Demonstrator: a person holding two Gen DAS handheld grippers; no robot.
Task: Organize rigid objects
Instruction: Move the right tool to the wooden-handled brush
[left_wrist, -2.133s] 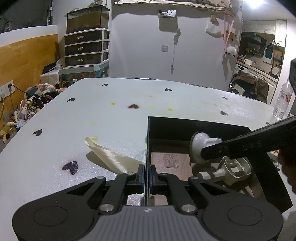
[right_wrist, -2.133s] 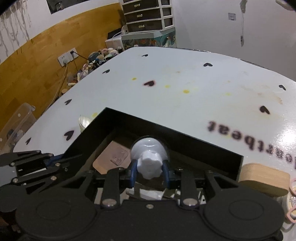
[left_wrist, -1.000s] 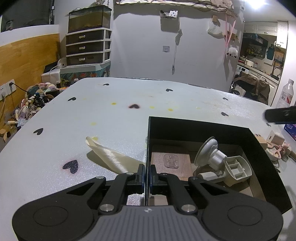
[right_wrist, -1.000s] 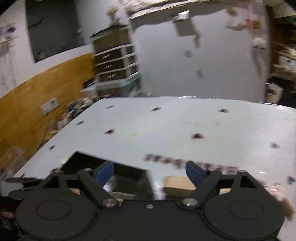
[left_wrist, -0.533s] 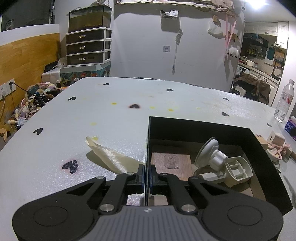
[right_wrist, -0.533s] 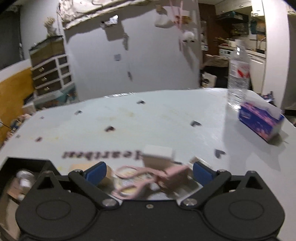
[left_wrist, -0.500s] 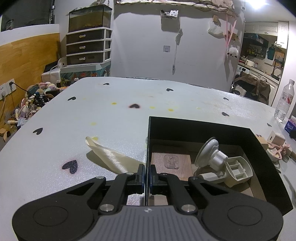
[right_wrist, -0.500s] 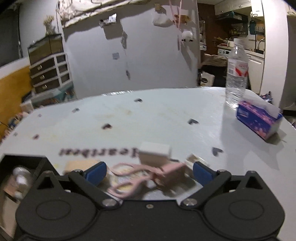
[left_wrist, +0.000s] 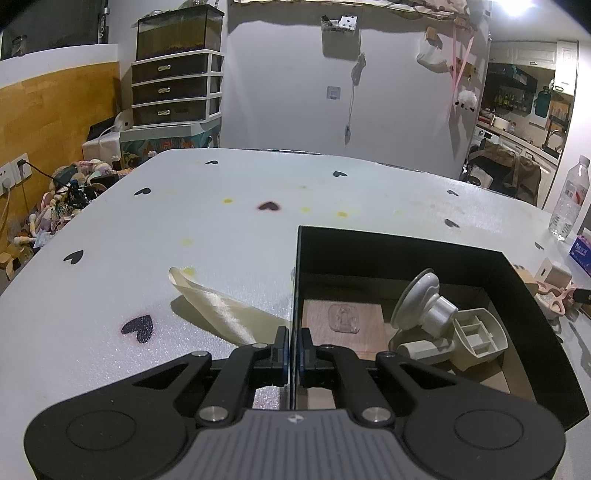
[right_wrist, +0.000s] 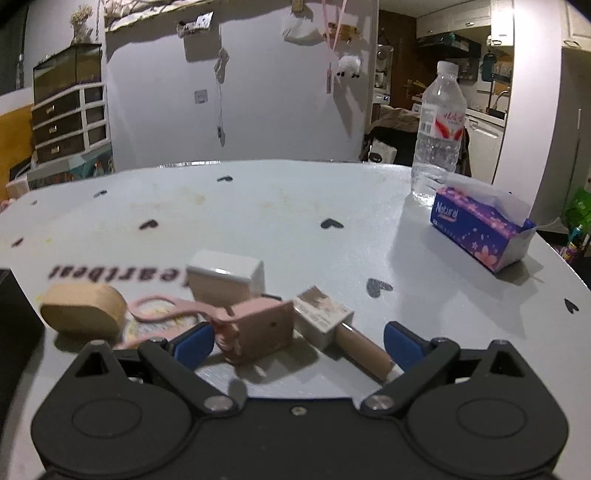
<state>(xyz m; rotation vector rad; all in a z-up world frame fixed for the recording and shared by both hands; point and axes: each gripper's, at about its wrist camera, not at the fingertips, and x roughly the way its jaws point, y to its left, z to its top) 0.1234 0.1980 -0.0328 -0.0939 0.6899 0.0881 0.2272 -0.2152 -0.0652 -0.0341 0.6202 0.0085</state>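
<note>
Your left tool (left_wrist: 292, 347) is pressed together on the near left wall of the black box (left_wrist: 402, 245), one finger inside and one outside. In the box, the white suction-cup mount (left_wrist: 424, 308) lies tilted, its cup facing up and to the left, its long axis running down to the right into the beige compartment piece (left_wrist: 478, 341); a flat brown block (left_wrist: 345, 325) lies beside them.

Your right tool (right_wrist: 298, 345) is spread wide and holds nothing. Between its fingers on the surface (right_wrist: 280, 206) sits a pink block (right_wrist: 262, 330), and a white-capped tube (right_wrist: 341, 328) lies with its long axis pointing from far left to near right. A wooden oval (right_wrist: 83, 312) sits to the left, a white cube (right_wrist: 225, 277) behind, and a tissue pack (right_wrist: 480, 232) well apart.
</note>
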